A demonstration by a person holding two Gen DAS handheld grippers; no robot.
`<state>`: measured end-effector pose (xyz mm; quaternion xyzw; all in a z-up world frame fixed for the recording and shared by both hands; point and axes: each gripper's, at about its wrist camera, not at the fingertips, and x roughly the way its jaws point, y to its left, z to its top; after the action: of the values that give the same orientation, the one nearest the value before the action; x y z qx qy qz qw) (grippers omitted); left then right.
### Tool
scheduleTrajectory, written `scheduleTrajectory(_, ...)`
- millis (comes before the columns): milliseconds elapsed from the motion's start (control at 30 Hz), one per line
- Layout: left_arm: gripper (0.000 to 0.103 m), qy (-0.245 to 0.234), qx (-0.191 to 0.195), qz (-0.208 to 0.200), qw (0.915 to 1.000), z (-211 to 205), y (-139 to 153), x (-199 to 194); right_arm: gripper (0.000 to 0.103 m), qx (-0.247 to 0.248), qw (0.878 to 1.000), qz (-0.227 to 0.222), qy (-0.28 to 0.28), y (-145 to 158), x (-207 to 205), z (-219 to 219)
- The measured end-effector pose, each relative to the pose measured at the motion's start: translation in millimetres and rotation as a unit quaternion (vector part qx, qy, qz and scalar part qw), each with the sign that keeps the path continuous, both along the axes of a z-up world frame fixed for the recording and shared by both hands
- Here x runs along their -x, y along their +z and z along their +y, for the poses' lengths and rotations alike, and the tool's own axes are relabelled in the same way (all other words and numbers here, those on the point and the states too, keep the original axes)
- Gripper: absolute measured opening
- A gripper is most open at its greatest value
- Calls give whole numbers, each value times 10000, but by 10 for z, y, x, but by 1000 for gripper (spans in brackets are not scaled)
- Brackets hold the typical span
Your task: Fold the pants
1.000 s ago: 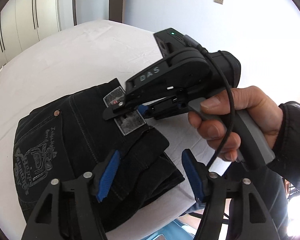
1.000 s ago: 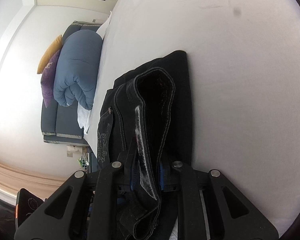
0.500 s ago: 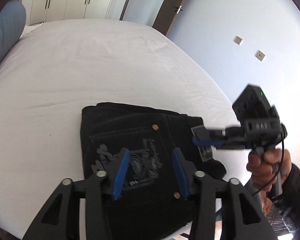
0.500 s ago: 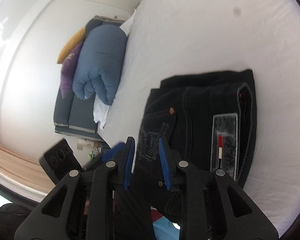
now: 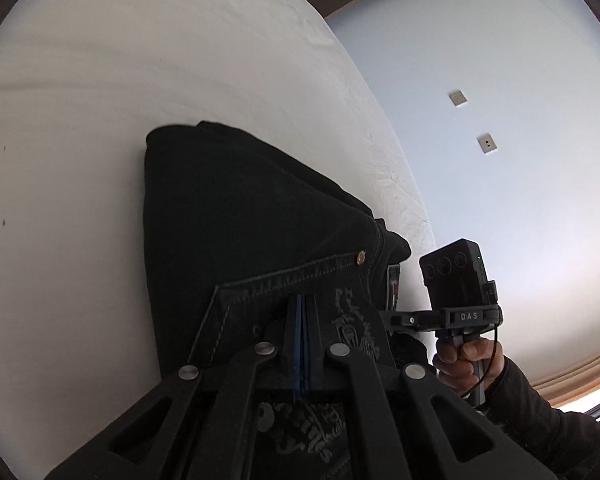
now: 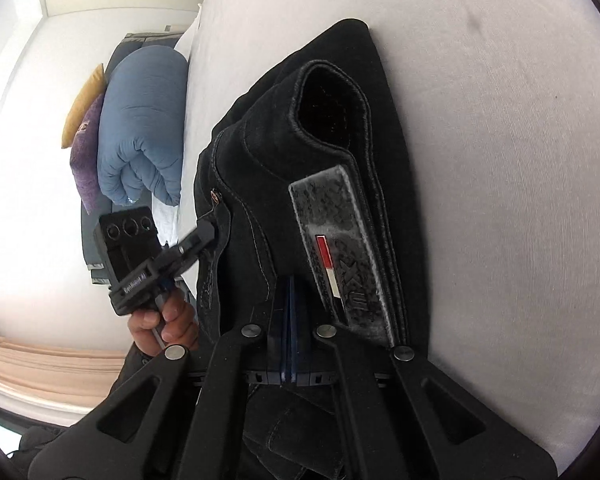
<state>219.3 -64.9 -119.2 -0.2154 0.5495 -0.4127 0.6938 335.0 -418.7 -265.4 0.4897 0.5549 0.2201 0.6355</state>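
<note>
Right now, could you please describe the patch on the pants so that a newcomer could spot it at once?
On the white bed lie folded black pants. Along their waistband sits a grey rectangular patch. Its small red-and-white stripe marks it out from the plain dark denim around it.

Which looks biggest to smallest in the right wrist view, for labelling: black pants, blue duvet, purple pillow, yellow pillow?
1. black pants, though nearest the camera
2. blue duvet
3. purple pillow
4. yellow pillow, partly hidden, so its rank against the purple one is unsure
</note>
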Motion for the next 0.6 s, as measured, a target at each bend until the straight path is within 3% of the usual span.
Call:
scheduleTrajectory(233,0,-147,-86,-166,9997,167,32,415,0,68,9999,-132,-46,17,-19,147)
scheduleTrajectory(467,0,-120,-1014,-764,9918,69,150,984,0,66,9995,-240,-197,96,171,169)
scheduleTrajectory(600,0,-193,-1714,-1219,9774,-120,178,1135,0,155,9995,-241,-115,165,465,165)
